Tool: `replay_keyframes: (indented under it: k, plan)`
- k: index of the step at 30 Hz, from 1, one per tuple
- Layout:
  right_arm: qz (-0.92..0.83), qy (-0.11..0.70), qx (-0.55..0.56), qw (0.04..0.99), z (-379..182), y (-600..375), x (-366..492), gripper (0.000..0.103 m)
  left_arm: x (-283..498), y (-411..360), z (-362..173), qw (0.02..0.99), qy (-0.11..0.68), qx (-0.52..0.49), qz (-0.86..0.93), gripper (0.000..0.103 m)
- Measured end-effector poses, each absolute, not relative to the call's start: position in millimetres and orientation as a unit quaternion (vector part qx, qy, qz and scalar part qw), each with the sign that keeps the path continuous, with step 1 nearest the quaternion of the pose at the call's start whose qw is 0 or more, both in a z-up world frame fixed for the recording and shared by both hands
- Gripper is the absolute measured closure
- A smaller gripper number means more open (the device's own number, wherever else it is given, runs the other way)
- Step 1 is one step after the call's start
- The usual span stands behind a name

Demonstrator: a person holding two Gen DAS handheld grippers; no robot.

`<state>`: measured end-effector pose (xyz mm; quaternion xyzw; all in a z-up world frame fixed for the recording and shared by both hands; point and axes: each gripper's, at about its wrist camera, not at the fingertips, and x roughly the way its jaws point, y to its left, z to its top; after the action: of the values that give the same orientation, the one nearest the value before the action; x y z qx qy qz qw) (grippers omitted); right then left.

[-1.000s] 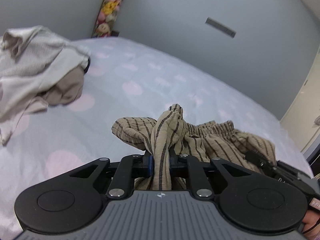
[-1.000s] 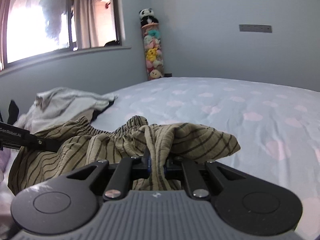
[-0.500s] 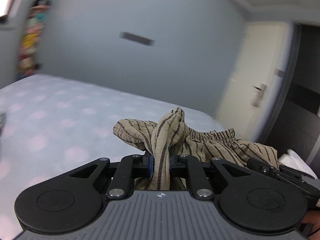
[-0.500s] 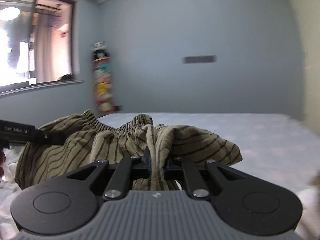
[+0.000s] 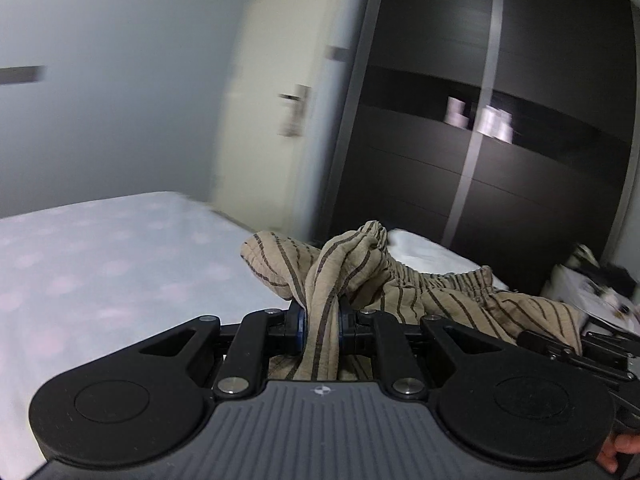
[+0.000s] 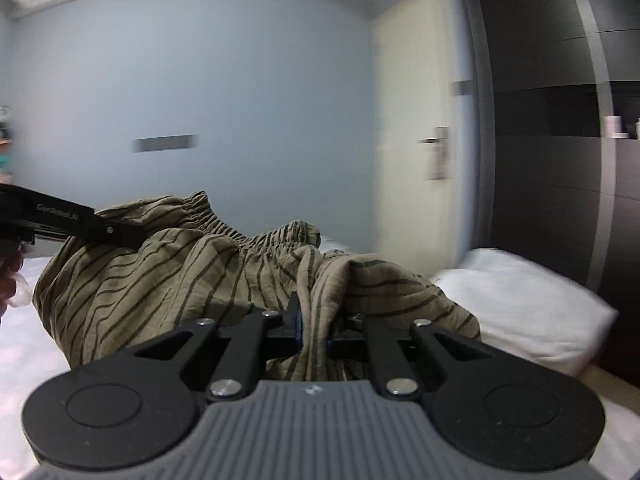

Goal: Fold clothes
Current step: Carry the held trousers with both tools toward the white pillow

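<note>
Left wrist view: one striped cloth (image 5: 404,280), held up above one bed (image 5: 100,264). The left gripper (image 5: 320,316) points level and pinches a bunch of it tight.

Right wrist view: the same one cloth (image 6: 168,272). The right gripper (image 6: 310,326) points level, squeezing another fold. One white pillow (image 6: 520,304) lies beside it.

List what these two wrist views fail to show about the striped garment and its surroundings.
- Striped garment: its lower part is hidden behind the left hand-held gripper body in the left view and the right hand-held gripper body in the right view.
- Door handle: motion-blurred in both views.
- Items on the wardrobe shelf: blurred and too small to identify.
- Clutter at the left view's right edge: cut off and blurred.
</note>
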<state>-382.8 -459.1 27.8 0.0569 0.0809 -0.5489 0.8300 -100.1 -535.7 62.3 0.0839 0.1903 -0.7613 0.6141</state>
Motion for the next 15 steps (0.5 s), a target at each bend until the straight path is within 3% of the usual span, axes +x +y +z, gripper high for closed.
replay_keyframes:
  k: [7,15]
  plan:
    - [-0.651,0.078,0.065,0.752,13,-497,-421,0.091,-166,-641,41,0.544,0.163,0.153,-0.809,0.091]
    - [-0.683,0.1,0.112,0.714,-26,-545,-420,0.09,-181,-711,-7,0.498,0.177,0.202,-0.825,0.091]
